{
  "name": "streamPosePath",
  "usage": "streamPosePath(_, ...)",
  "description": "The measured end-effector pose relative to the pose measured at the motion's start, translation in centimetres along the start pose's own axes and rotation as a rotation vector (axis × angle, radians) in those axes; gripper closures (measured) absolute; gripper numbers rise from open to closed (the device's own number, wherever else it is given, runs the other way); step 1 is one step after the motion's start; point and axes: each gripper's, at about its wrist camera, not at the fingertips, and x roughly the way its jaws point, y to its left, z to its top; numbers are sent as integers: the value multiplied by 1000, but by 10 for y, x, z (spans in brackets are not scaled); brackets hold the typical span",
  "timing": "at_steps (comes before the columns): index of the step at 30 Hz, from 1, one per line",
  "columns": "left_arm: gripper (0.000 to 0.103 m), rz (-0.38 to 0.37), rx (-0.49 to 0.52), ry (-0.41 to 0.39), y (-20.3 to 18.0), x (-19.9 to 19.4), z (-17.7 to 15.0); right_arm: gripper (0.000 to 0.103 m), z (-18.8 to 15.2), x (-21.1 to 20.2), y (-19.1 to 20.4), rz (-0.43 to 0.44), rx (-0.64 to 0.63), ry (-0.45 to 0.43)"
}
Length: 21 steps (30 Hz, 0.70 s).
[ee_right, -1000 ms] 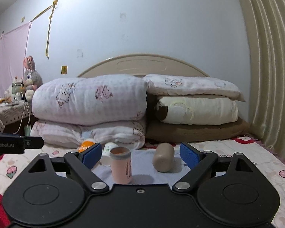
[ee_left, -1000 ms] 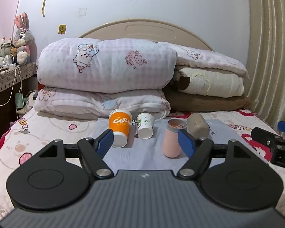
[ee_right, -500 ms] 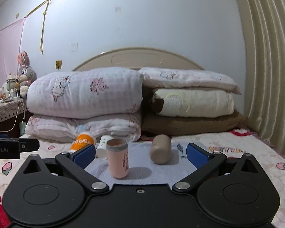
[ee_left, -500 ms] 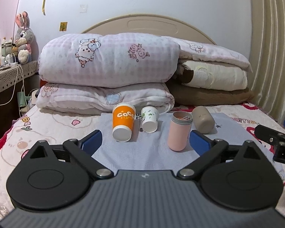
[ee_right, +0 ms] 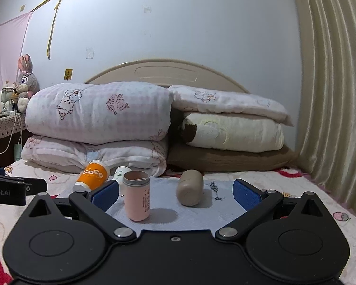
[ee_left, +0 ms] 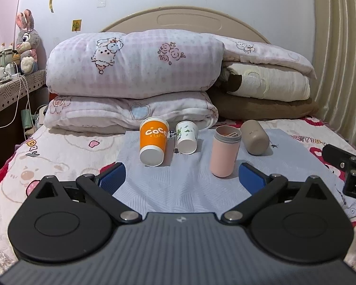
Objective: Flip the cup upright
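Several cups sit on a grey-blue cloth (ee_left: 182, 180) on the bed. A pink cup (ee_left: 223, 151) stands upright with its mouth up; it also shows in the right wrist view (ee_right: 137, 196). An orange "CoCo" cup (ee_left: 153, 141) (ee_right: 92, 176), a small white floral cup (ee_left: 187, 137) (ee_right: 120, 174) and a tan cup (ee_left: 255, 137) (ee_right: 189, 187) lie on their sides. My left gripper (ee_left: 181, 177) is open and empty, short of the cups. My right gripper (ee_right: 175, 193) is open and empty, with the pink and tan cups seen between its fingers.
Folded quilts and pillows (ee_left: 135, 71) are stacked against the headboard behind the cups. A curtain (ee_right: 332, 95) hangs at the right. A side table (ee_left: 4, 87) with a plush rabbit and cables stands at the left. The right gripper's body (ee_left: 346, 166) shows at the left view's right edge.
Both grippers have pulled back from the cups and their jaws have opened wider. The pink cup stands upright as before; the other cups have not moved.
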Motion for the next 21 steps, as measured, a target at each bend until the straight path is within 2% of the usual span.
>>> streamPosePath(4,0,6,4,14,0,2,-1,0,-2,2,-2,23,36,33)
streamPosePath(21,0,28,-8,88,-3,13,-3,0,-4,11,-11,-10,78,87)
